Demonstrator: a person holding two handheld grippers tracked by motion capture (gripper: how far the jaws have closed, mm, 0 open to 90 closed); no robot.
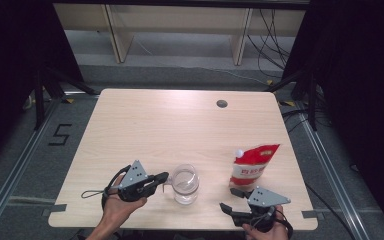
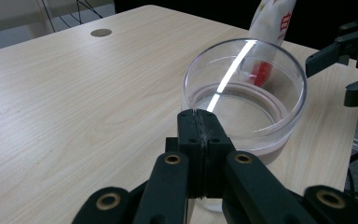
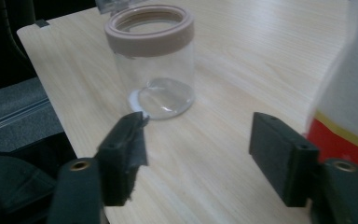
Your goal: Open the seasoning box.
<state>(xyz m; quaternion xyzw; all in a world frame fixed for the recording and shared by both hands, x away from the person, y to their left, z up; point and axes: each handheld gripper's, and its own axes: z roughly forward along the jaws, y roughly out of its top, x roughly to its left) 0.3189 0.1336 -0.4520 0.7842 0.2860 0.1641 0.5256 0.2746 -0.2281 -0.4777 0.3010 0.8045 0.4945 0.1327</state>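
Note:
A clear jar (image 1: 185,184) with a pinkish collar (image 3: 149,35) stands near the table's front edge, its mouth uncovered. My left gripper (image 1: 162,177) reaches it from the left. Its jaws are pressed together (image 2: 199,116) at the jar's near rim, seemingly on a thin clear flap (image 3: 109,4) that sticks out from the rim. A red-and-white pouch (image 1: 252,167) with a white cap stands upright to the right of the jar. My right gripper (image 1: 230,199) is open in front of the pouch (image 3: 354,93), which is beyond its right-hand jaw, not between the pads (image 3: 200,158).
The light wooden table (image 1: 170,125) has a small round grommet hole (image 1: 222,103) at the back right. Its front edge runs just under both hands. Wooden shelving and loose cables are on the floor beyond the far edge.

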